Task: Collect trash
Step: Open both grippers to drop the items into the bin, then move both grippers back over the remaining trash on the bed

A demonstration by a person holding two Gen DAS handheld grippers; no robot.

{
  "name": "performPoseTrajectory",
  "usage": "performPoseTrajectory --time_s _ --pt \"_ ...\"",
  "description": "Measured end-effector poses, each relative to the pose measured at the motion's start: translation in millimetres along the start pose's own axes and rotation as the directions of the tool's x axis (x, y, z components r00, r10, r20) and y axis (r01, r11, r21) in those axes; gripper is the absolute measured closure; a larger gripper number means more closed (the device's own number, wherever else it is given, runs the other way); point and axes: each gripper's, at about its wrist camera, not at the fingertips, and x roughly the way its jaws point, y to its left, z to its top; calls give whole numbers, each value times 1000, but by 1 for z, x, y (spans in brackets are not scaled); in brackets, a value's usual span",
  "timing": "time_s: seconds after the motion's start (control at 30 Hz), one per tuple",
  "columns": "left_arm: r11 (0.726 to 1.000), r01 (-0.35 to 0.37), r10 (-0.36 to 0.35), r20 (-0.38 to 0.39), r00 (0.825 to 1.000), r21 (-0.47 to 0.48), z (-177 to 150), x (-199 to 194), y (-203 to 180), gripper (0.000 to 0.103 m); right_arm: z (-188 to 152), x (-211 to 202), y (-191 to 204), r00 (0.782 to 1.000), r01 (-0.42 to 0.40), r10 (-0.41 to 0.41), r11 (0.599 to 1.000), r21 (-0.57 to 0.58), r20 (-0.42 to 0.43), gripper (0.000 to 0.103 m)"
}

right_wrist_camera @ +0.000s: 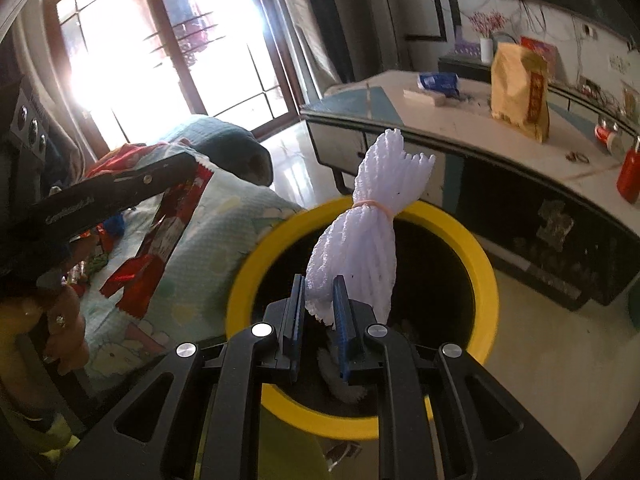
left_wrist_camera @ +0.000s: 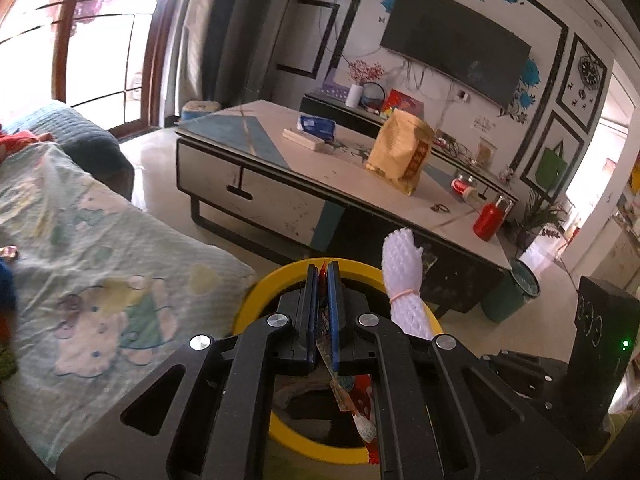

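Trash in both grippers: left gripper [left_wrist_camera: 322, 280] clamps red crinkly foil wrapper [left_wrist_camera: 362, 404], right gripper [right_wrist_camera: 318, 296] clamps white foam net sleeve [right_wrist_camera: 360, 236]; we hover over yellow-rimmed round bin [right_wrist_camera: 476, 256], nothing dropped yet.

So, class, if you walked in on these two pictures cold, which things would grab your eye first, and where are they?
The yellow-rimmed bin sits low in the middle, between the bed and the coffee table. Above its mouth the right gripper clamps a white foam net tied with a rubber band. Beside it, the left gripper pinches a red wrapper, seen in the right wrist view hanging over the patterned bedspread.
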Motion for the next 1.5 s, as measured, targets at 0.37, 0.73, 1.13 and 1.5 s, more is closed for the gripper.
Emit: performPoseTrajectory --time_s 0.37,0.73,1.13,1.5 --pt "999 12 -14 -42 999 -49 -2 21 5 49 -6 5 -18 999 39 -38 997 67 -20 57" --pt "991 -32 37 35 999 -126 3 -22 33 11 2 -8 2 995 50 -50 999 2 83 35" --pt "977 -132 152 114 982 -168 -4 -77 62 11 10 -28 50 983 6 10 996 -84 183 27" --pt "961 -180 218 173 961 -210 -10 -123 87 11 14 -36 86 975 -23 54 989 -147 215 23"
